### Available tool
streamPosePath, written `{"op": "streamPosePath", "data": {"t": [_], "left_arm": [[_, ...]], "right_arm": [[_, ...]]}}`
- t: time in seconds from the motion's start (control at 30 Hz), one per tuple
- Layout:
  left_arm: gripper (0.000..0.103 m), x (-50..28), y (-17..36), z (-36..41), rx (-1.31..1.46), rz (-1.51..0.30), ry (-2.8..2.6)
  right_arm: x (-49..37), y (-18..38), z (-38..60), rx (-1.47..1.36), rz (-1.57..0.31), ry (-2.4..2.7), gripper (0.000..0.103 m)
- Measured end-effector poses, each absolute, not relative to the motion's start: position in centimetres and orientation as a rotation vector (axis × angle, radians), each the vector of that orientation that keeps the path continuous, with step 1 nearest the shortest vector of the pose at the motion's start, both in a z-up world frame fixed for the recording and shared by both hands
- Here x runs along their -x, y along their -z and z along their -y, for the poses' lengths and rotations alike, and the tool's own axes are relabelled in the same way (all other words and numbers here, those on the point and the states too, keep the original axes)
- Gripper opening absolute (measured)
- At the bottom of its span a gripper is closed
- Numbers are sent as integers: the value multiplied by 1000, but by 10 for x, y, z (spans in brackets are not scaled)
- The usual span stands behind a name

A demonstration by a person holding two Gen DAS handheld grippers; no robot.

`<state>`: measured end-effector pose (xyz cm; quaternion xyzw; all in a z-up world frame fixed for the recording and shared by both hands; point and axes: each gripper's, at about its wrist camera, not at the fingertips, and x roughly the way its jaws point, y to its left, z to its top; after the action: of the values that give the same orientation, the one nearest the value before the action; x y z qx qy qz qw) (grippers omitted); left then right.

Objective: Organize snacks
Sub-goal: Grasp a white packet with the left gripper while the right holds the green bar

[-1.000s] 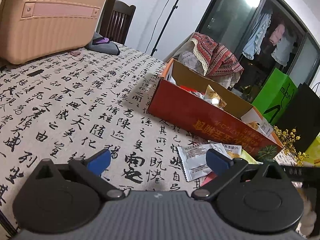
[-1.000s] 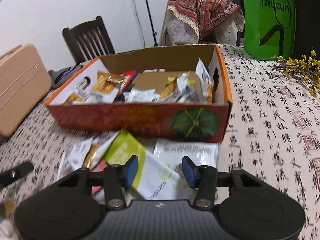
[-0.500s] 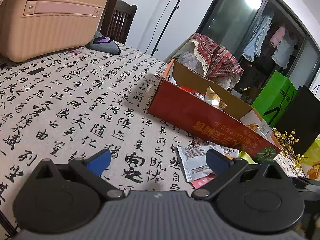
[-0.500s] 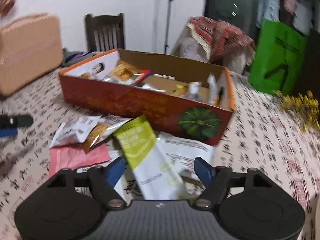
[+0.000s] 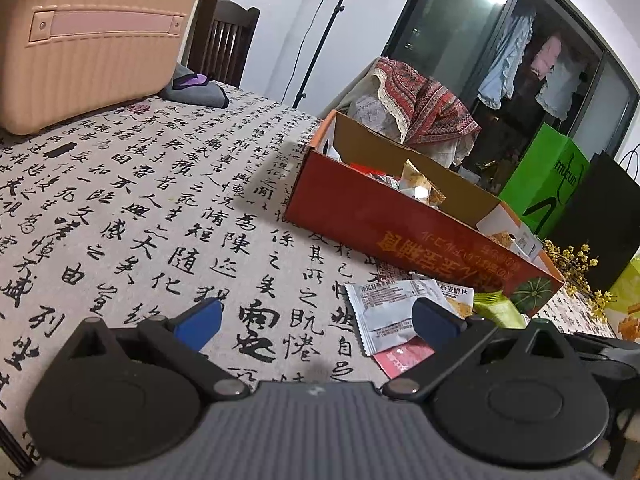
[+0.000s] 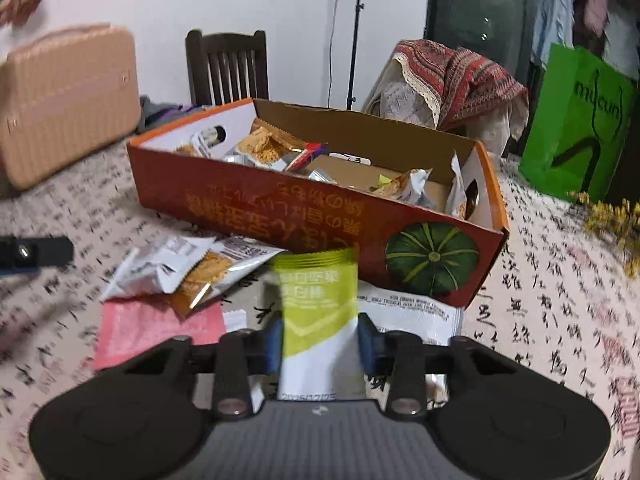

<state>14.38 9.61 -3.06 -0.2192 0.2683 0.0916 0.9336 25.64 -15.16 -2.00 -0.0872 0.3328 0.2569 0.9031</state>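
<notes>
A red cardboard box (image 6: 304,216) with a pumpkin picture holds several snack packets; it also shows in the left wrist view (image 5: 400,224). My right gripper (image 6: 318,346) is shut on a green and white snack packet (image 6: 318,304), held upright in front of the box. Loose on the cloth lie a white packet (image 6: 160,266), an orange one (image 6: 208,276), a pink one (image 6: 156,330) and a flat white one (image 6: 412,308). My left gripper (image 5: 316,320) is open and empty, low over the cloth left of the white packet (image 5: 384,308).
A beige suitcase (image 5: 92,40) stands at the table's far left, with a dark cloth (image 5: 196,92) and a wooden chair (image 5: 224,52) behind. A green bag (image 6: 576,124) and yellow flowers (image 6: 608,216) are at the right. The table wears a calligraphy cloth (image 5: 140,208).
My right gripper opened wide, then closed on the green and white packet and raised it upright. The left gripper stayed open and barely moved.
</notes>
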Motion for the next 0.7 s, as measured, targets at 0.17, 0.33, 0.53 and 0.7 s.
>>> {"op": "streamPosePath", "data": {"t": [0.17, 0.33, 0.53, 0.7], "left_arm": [[103, -146, 31, -92, 424, -557, -192], [103, -145, 31, -91, 417, -554, -195], [103, -146, 31, -91, 413, -557, -194], [103, -148, 30, -85, 370, -562, -215]], "right_arm": [[-238, 7, 168, 118, -618, -497, 36], [-221, -4, 188, 52, -566, -433, 36], [-219, 0, 204, -69, -541, -398, 36], [-231, 18, 211, -129, -586, -368, 36]]}}
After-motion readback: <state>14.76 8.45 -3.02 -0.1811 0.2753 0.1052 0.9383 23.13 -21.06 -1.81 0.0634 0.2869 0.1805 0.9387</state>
